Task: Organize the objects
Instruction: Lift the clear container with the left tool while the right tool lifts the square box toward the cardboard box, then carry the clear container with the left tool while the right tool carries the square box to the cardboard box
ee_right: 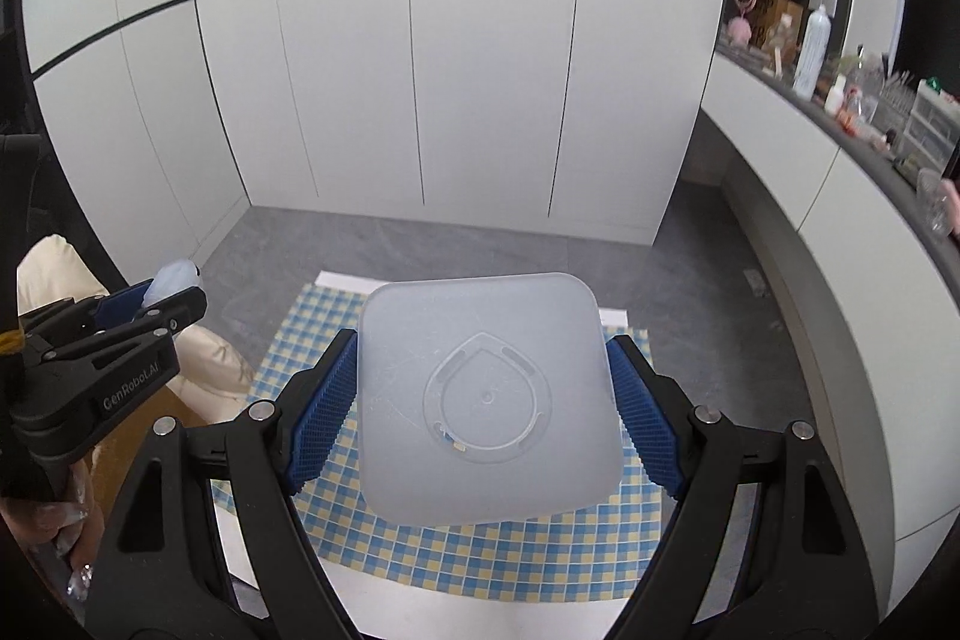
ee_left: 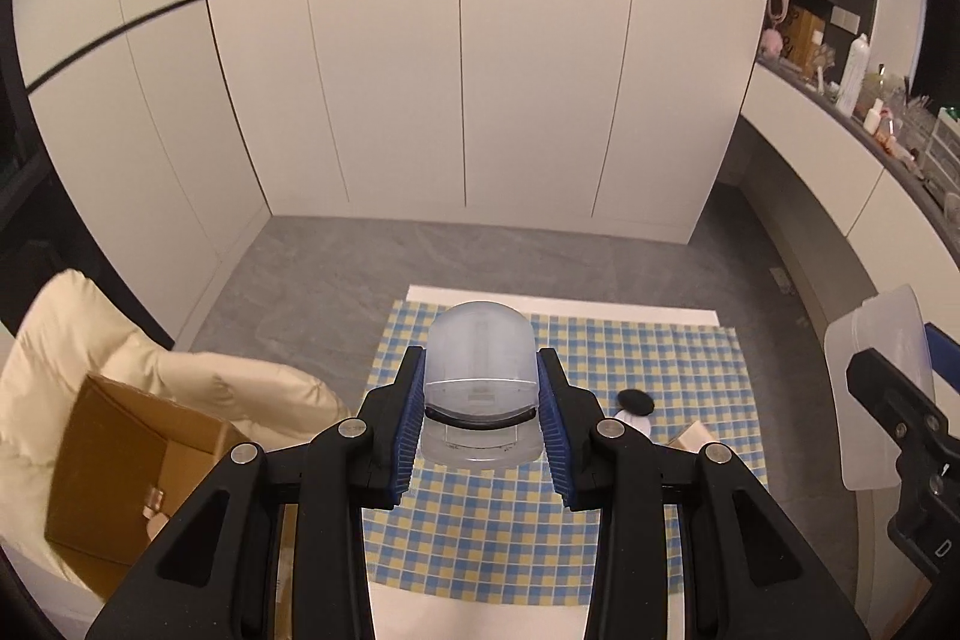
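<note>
Left gripper [ee_left: 480, 418] fingers pinched a clear domed plastic container [ee_left: 478, 382] by its side walls, held above the checkered cloth [ee_left: 480, 532]. Right gripper [ee_right: 485, 409] fingers, spread wide, clamped a frosted square lid [ee_right: 486, 400] by opposite edges. Both looked light, thin, slick and likely flexy; edge grips made sense. Container contents and the small items [ee_left: 636, 409] beyond the right finger were hard to identify.

white cabinets [ee_left: 420, 70], cardboard box [ee_left: 120, 472], cream cushion [ee_left: 72, 340]
</note>
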A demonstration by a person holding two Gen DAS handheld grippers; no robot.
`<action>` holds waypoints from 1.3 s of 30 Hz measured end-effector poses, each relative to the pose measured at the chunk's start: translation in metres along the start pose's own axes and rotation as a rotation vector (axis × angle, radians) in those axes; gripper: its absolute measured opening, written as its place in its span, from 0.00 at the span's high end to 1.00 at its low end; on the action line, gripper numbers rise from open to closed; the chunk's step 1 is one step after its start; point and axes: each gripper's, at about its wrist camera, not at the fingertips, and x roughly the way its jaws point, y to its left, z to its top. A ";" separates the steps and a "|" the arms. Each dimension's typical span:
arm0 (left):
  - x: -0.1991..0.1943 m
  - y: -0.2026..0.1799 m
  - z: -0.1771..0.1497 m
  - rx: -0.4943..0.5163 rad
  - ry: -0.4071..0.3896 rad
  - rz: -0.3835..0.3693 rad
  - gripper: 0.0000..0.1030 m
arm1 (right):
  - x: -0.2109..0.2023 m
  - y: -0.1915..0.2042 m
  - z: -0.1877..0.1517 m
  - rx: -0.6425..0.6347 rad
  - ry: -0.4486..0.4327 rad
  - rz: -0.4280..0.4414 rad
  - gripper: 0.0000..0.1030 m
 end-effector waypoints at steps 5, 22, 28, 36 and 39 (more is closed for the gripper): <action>-0.033 0.000 0.004 0.005 -0.038 0.012 0.66 | -0.034 0.004 0.013 0.001 -0.037 0.010 0.19; -0.061 0.012 -0.004 -0.022 -0.044 0.005 0.66 | -0.069 0.011 0.012 0.005 -0.061 -0.006 0.19; -0.065 0.011 -0.006 -0.025 -0.047 0.001 0.66 | -0.069 0.013 0.011 0.002 -0.059 -0.007 0.19; -0.065 0.016 -0.015 -0.035 -0.034 -0.010 0.66 | -0.071 0.012 0.006 0.002 -0.053 -0.006 0.19; -0.066 0.020 -0.021 -0.047 -0.028 -0.008 0.66 | -0.072 0.012 0.003 0.002 -0.054 -0.005 0.19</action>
